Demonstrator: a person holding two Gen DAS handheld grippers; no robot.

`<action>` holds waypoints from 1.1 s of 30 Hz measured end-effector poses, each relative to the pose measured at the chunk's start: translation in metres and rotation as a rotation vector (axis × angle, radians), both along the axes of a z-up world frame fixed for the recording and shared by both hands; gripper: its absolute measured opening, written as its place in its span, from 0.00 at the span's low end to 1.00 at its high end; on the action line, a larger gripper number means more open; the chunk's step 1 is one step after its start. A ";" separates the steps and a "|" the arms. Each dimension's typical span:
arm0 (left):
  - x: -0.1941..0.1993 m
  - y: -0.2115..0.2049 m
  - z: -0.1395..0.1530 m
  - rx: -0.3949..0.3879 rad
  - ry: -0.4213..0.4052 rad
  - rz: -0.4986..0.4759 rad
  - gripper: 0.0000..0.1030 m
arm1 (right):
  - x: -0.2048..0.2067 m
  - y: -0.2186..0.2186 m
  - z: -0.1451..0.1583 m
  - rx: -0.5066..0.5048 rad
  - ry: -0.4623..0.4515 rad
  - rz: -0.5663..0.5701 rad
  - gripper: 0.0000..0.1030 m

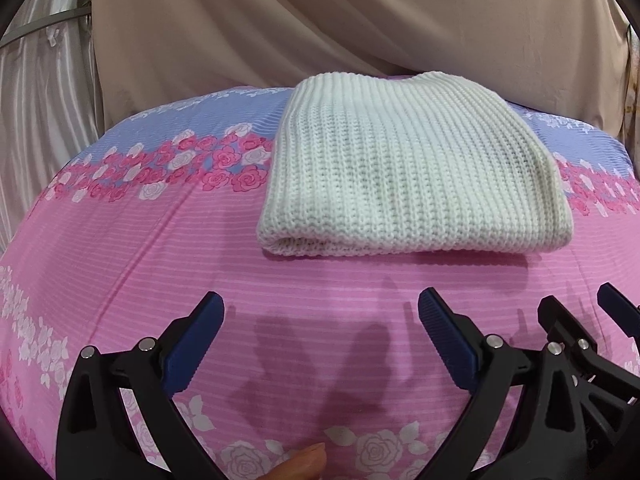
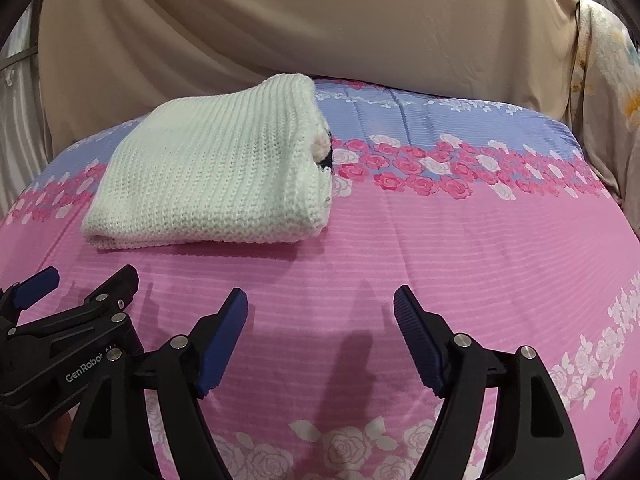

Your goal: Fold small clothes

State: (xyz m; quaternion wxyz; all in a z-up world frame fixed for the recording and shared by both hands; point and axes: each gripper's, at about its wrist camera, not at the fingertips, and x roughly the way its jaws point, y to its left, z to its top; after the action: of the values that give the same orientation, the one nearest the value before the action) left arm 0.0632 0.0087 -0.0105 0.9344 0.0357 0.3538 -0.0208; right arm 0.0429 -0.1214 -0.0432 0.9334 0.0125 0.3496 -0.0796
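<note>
You can read "GenRobot AI", partly cut off, in white on the left gripper [image 2: 76, 292] body, lower left of the right wrist view.

A bedroom — rose-print bedsheet [image 1: 200, 248], draped curtain [image 1: 280, 20].

Chunky ribbed white knit sweater [image 1: 404, 168], smooth printed cotton bedsheet [image 1: 168, 248], matt black plastic tongs [image 2: 320, 320] with ridged blue pads [image 2: 224, 340]

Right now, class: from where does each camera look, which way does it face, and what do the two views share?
Left wrist: on the left gripper, facing the white knit garment on the floral bedsheet; a fingertip and the right gripper's fingers show.
Right wrist: on the right gripper, garment ahead-left; the left gripper shows.
Shared: garment, bedsheet, beige curtain.
</note>
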 end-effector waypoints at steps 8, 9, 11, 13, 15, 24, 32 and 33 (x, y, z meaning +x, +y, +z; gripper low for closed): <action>0.002 -0.002 -0.002 0.033 0.006 0.012 0.92 | 0.002 -0.001 -0.003 -0.001 0.015 -0.008 0.71; 0.002 -0.002 -0.002 0.036 0.006 0.014 0.92 | 0.002 -0.001 -0.003 -0.005 0.018 -0.010 0.71; 0.002 -0.003 -0.002 0.039 0.008 0.017 0.92 | 0.002 -0.001 -0.004 -0.006 0.020 -0.011 0.71; 0.003 -0.003 -0.002 0.040 0.010 0.016 0.92 | 0.002 -0.001 -0.004 -0.007 0.021 -0.013 0.71; 0.002 -0.004 -0.002 0.044 0.009 0.020 0.92 | 0.002 0.000 -0.004 -0.010 0.022 -0.015 0.71; 0.003 -0.004 -0.003 0.057 0.010 0.025 0.92 | 0.003 0.000 -0.004 -0.010 0.024 -0.018 0.71; 0.003 -0.005 -0.003 0.060 0.010 0.026 0.91 | 0.003 -0.001 -0.005 -0.011 0.026 -0.019 0.71; 0.003 -0.005 -0.002 0.062 0.010 0.027 0.91 | 0.003 0.000 -0.005 -0.011 0.026 -0.019 0.71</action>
State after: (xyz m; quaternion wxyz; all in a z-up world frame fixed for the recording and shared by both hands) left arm 0.0658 0.0036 -0.0130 0.9313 0.0597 0.3594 0.0025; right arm 0.0458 -0.1217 -0.0479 0.9281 0.0097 0.3609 -0.0906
